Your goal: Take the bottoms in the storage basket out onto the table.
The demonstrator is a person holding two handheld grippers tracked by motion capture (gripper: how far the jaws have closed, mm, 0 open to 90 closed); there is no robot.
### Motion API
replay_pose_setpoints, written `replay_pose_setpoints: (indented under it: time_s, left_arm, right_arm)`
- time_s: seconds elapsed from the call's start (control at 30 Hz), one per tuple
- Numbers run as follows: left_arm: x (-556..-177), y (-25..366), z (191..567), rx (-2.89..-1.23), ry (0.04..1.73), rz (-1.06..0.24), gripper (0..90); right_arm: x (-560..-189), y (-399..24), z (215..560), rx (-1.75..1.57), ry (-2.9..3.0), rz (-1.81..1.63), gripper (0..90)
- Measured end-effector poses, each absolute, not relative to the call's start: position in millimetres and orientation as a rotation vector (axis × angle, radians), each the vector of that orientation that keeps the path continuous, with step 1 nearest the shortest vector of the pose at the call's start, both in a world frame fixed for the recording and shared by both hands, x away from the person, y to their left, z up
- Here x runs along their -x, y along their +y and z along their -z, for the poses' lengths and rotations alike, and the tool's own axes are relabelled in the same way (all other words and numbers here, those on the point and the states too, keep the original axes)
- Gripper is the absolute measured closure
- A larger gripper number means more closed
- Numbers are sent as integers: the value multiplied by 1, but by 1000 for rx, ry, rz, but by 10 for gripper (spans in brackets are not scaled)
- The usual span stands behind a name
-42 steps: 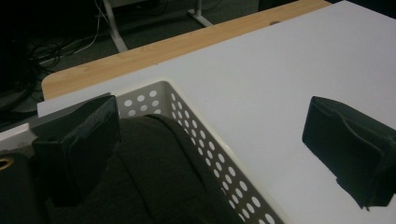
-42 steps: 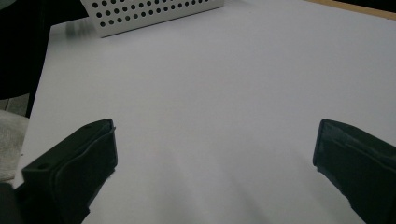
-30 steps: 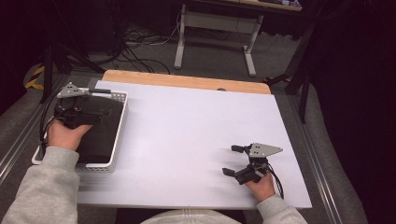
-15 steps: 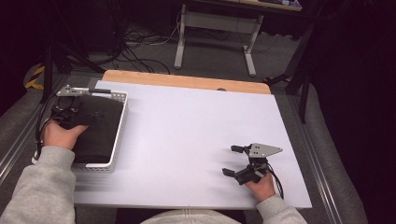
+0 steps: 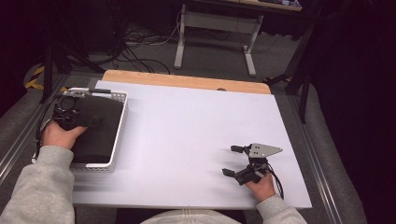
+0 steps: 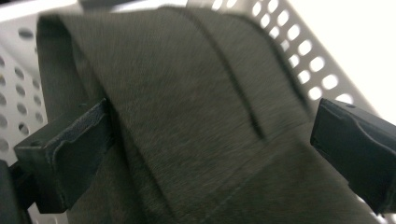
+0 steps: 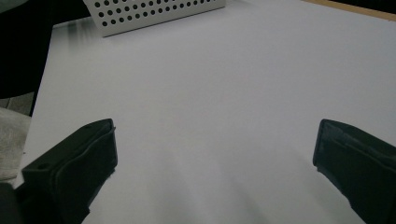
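Both grippers' fingers spread: left gripper over dark woven cloth in perforated white basket; right gripper over smooth table.

Grey sweatshirt sleeves; black two-jaw grippers, grey triangular plate, black cables.

Dim room – grey floor strewn with cables, a white-legged stand behind the white desk.

We see a white table with a wooden strip along its far edge. Beyond it, on the grey floor, stand a metal stand and tangled black cables.
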State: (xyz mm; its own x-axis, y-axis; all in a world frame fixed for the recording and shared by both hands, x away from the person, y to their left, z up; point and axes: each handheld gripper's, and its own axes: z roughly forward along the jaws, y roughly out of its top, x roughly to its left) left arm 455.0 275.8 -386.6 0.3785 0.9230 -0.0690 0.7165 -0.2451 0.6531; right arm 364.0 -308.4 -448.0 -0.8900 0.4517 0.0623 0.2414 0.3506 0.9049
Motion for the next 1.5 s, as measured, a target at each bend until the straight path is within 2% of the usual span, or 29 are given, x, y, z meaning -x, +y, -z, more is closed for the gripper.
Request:
replay_pose_setpoints:
  time_s: [0.93,1.5]
  left_arm:
    - [-466,276,408,-2064,1407,-354,0]
    - [-467,273,418,-2081,1464,-316,5]
  right_arm:
    - [-363,-309,447,-622,2406,-1588,5]
    - [-362,-310,446,-602,2397,-1606,5]
